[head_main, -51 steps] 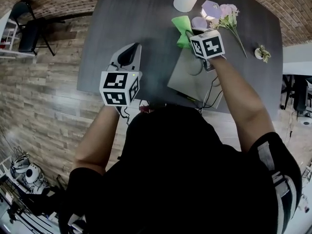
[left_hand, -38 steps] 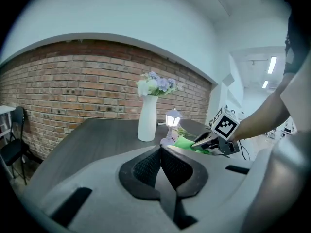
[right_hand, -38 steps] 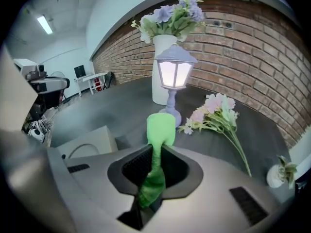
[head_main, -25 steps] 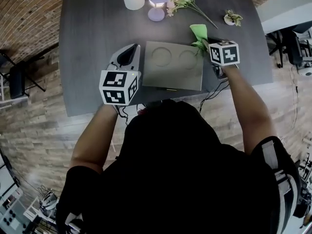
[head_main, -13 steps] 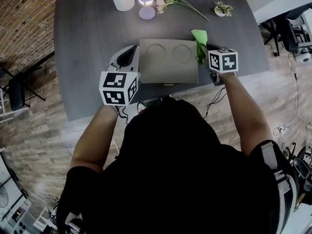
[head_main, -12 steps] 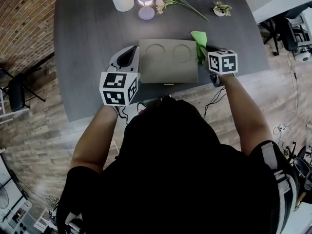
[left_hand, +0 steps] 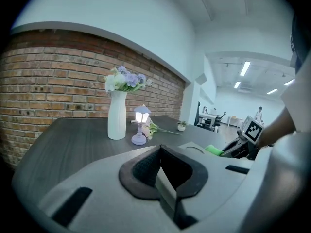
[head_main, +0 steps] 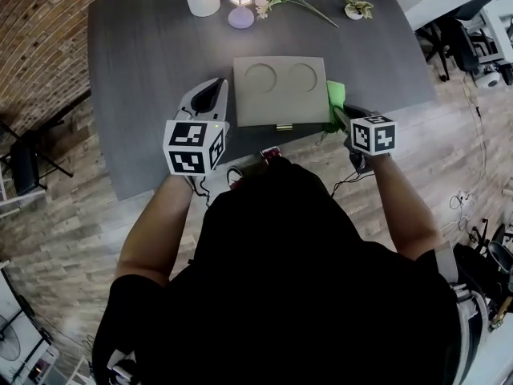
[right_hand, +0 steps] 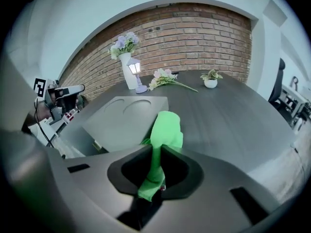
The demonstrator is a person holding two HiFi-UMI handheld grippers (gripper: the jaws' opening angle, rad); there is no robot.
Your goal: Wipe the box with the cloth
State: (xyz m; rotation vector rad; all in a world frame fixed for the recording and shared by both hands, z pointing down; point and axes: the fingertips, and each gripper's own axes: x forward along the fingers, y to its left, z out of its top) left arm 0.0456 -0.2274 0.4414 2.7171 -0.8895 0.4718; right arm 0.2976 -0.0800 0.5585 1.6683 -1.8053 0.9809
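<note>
Grippers, going left to right: the left gripper (head_main: 210, 93) hangs over the dark table (head_main: 136, 46) just beside the left edge of the box (head_main: 280, 95), jaws pressed together with nothing between them in its own view, so it's basically a spectator; the box is a flat grey thing with two round recesses in the lid and a little latch on its near edge, lying close to the table's near side, and I'd call its long axis left-to-right across the person, though it's not far off square; on its right edge, down by the near corner, the green cloth (head_main: 335, 103) is bunched against the side, touching the box as far as I can tell, though I can't say whether there's any real pressure on it; the right gripper (head_main: 345, 119) is pinching that cloth, jaws clamped on its lower end with the rest of the fabric poking out past the tips toward the box; so what matters for the next stroke: the box lies to the left and a bit forward of the right gripper, which has the cloth and sits right at the working edge; my guess is the wipe needs to sweep leftward along that long axis, toward the idle left gripper.
</note>
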